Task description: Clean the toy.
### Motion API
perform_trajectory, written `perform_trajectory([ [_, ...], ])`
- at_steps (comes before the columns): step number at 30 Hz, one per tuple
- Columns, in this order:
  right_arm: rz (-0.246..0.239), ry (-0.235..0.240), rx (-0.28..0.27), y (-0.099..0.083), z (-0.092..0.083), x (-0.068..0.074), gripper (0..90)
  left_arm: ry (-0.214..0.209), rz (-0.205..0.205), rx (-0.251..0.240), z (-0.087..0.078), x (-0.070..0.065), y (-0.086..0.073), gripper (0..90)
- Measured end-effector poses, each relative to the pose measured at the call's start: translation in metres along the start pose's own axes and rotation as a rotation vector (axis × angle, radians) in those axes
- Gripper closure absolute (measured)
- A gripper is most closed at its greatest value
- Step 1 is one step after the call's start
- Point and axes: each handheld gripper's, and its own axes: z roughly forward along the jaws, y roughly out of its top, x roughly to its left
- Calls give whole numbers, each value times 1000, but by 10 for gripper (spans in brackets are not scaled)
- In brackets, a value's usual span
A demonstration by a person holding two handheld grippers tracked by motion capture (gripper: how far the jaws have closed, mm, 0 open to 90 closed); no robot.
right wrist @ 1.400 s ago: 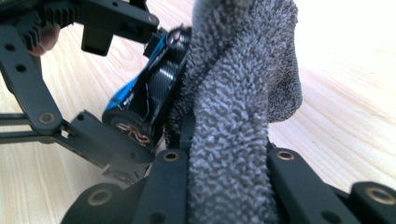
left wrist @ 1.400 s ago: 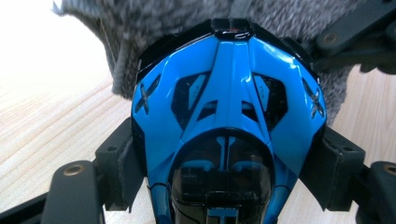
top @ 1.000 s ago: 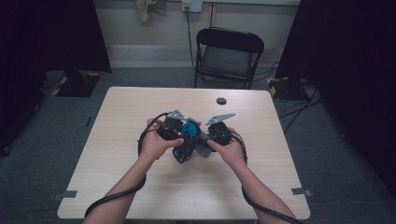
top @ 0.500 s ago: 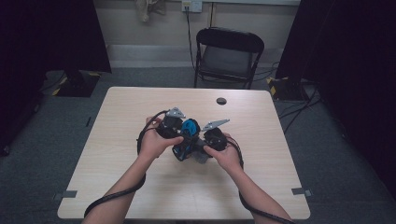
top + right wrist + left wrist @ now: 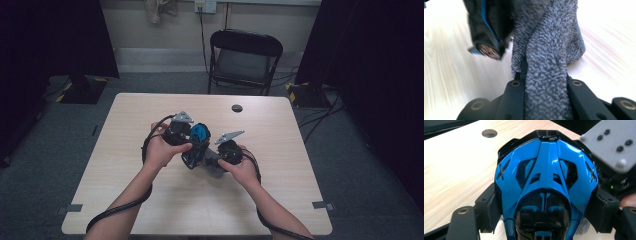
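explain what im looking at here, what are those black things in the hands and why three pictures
A person sits at a pale wooden table and holds a hand tool in each hand; each tool ends in a two-jawed black claw. One picture comes from a camera above the table. The other two come from small cameras riding on each claw, looking along its jaws.

The left claw is clamped on the sides of a glossy blue and black toy car. The right claw is shut on a fluffy grey cloth, which reaches up against the car, so this looks like wiping. From above, both meet over the middle of the table. Also on the table is a small dark round disc. A black folding chair stands behind.
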Motion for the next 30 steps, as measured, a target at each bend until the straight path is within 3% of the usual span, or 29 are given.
perform_trajectory([
  [9,22,-45,-22,-1,-21,-17,764,6,-5,4,-6,4,-3,246],
  [13,48,-78,-32,-5,-35,-30,763,18,-9,9,-8,8,-7,246],
  [30,121,-181,-46,-24,-69,-66,762,93,-63,53,-27,38,-34,246],
])
